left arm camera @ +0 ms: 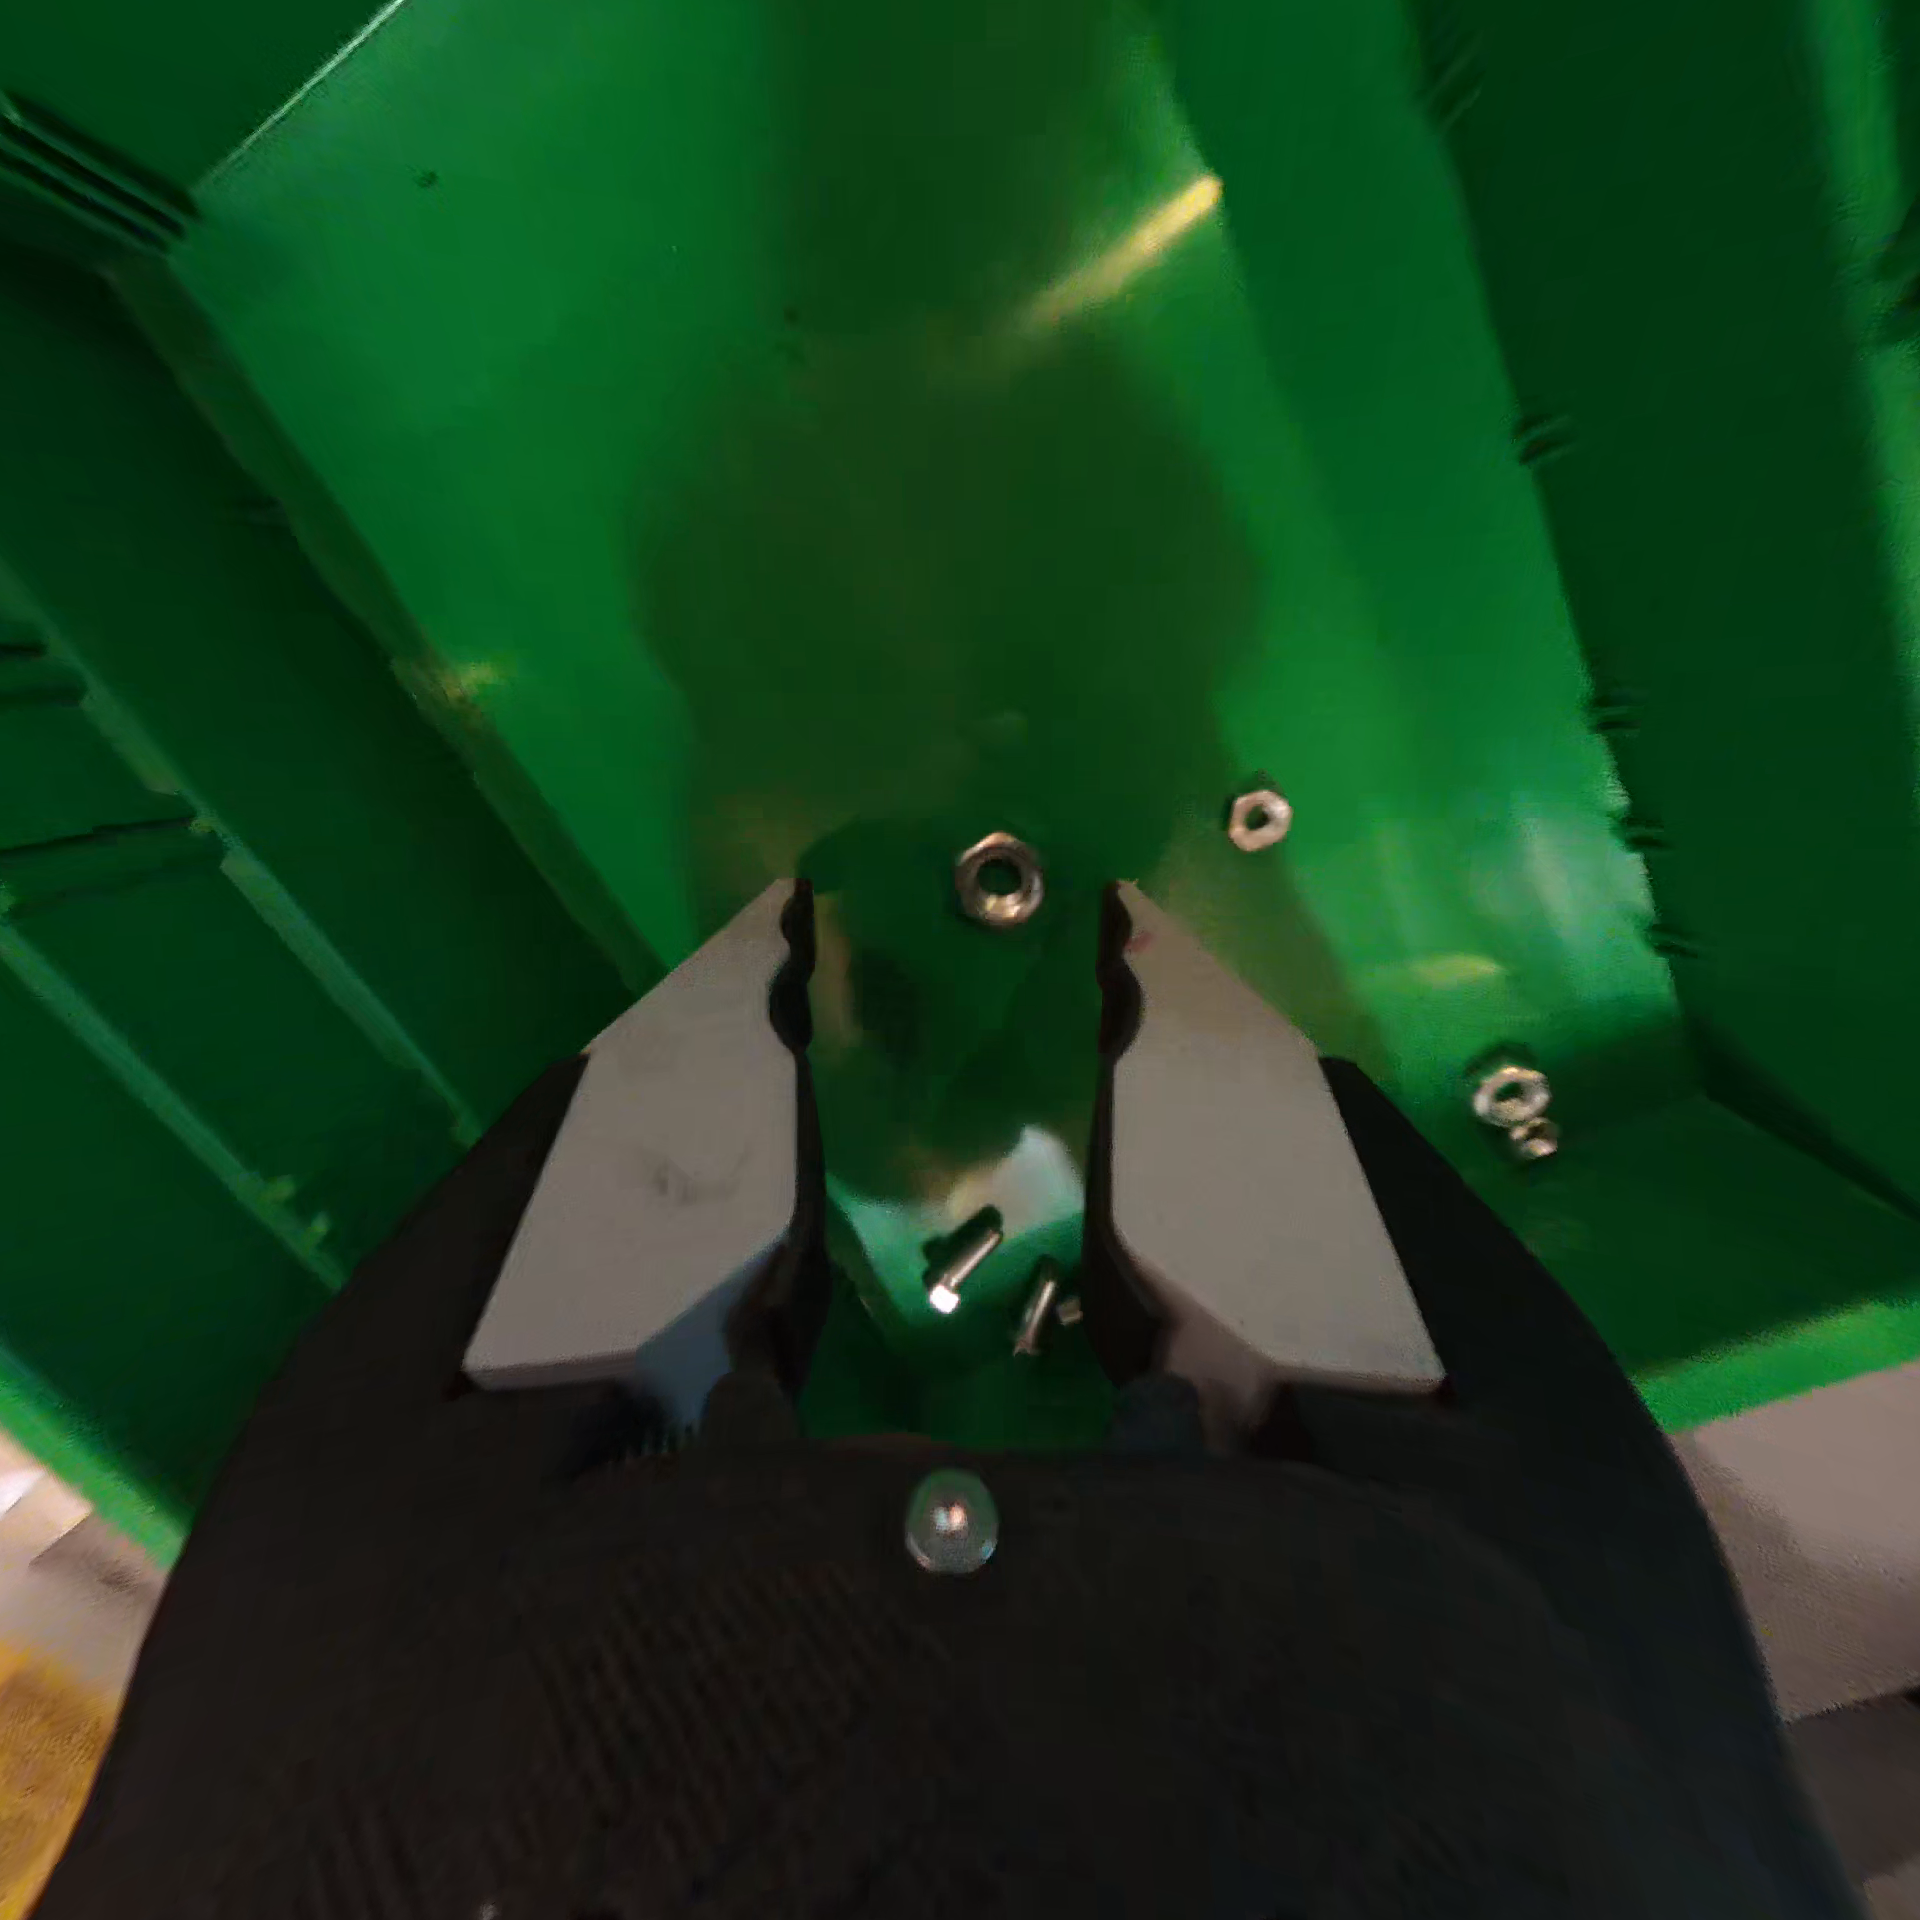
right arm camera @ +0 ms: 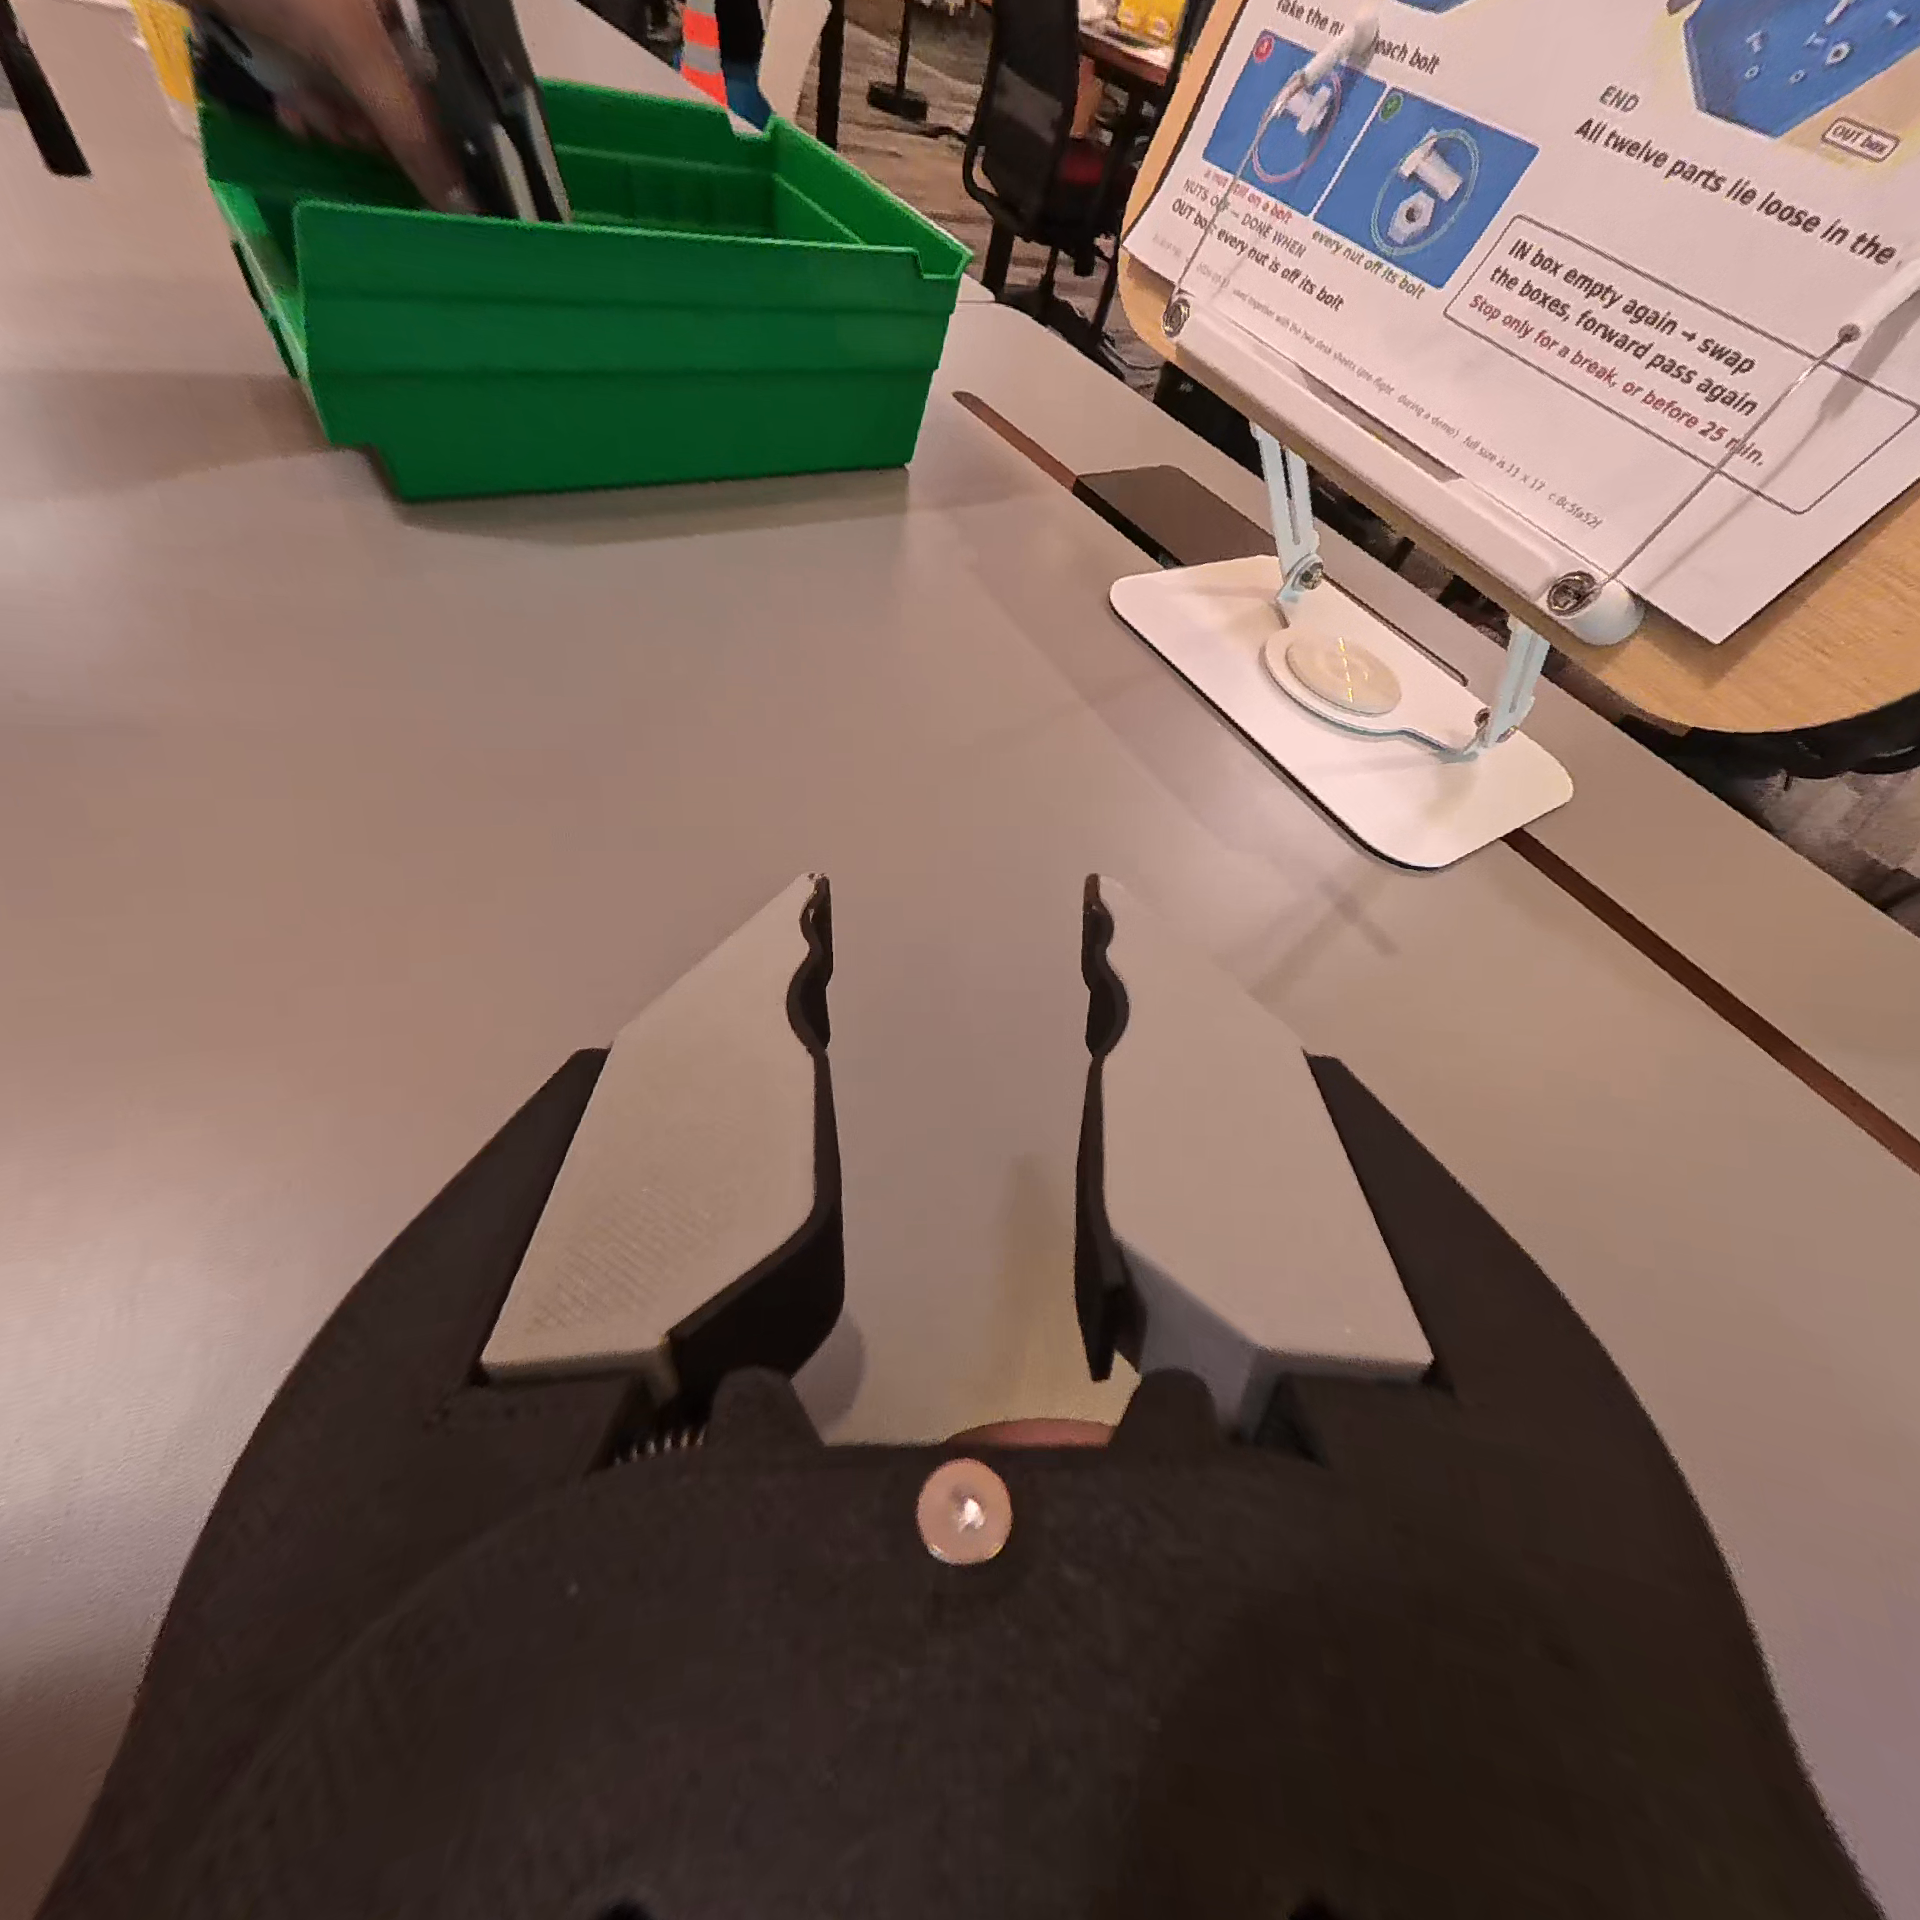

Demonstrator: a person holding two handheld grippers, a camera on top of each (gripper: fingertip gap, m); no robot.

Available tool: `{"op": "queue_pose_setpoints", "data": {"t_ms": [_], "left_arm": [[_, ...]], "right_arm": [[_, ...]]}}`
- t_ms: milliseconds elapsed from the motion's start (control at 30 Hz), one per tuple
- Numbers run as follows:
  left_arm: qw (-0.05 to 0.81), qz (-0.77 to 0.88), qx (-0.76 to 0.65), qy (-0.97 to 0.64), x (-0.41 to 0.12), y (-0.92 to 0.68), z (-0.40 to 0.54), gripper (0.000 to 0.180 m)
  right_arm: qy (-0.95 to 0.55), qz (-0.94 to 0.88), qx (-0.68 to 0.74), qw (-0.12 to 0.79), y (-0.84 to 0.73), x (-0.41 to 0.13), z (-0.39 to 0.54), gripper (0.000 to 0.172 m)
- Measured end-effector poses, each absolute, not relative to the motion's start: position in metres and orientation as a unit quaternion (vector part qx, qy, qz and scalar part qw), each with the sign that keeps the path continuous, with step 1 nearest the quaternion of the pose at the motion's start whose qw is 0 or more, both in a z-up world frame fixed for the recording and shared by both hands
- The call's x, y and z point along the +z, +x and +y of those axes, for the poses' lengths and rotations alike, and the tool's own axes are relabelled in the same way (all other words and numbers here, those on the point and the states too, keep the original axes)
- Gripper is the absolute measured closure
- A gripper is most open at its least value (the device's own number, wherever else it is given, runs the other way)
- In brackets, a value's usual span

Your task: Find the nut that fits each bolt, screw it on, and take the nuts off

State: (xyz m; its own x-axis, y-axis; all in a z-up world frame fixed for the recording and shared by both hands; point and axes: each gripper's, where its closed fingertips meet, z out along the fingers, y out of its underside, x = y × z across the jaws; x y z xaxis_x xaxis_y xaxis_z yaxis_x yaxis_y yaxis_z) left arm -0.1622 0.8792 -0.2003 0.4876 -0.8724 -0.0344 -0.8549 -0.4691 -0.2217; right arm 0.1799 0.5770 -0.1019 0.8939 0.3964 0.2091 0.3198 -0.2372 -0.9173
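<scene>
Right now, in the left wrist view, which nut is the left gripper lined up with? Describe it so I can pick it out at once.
Look on the floor of the green bin, just beyond the open, empty left gripper. The nut lies flat there, near the right fingertip. Unlike the paler nut farther right, it sits in shadow, hole facing the camera.

My left wrist camera looks down from close inside the green bin, facing its floor. My right wrist camera sits low over the table, well back from that bin, facing it; both views share the bin.
</scene>
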Motion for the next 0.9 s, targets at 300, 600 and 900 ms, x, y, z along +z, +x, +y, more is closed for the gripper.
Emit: {"op": "queue_pose_setpoints", "data": {"t_ms": [300, 600, 900], "left_arm": [[0.102, 0.515, -0.058, -0.849, -0.191, -0.159, 0.870, 0.165], [0.289, 0.664, -0.127, -0.678, -0.045, -0.022, 0.746, 0.165], [0.118, 0.800, -0.150, -0.569, -0.196, 0.083, 0.593, 0.165]], "right_arm": [[-0.785, -0.241, 0.051, 0.569, 0.174, -0.106, 0.568, 0.133], [-0.783, -0.246, 0.054, 0.569, 0.171, -0.106, 0.566, 0.133], [-0.783, -0.221, 0.069, 0.577, 0.184, -0.102, 0.566, 0.134]]}}
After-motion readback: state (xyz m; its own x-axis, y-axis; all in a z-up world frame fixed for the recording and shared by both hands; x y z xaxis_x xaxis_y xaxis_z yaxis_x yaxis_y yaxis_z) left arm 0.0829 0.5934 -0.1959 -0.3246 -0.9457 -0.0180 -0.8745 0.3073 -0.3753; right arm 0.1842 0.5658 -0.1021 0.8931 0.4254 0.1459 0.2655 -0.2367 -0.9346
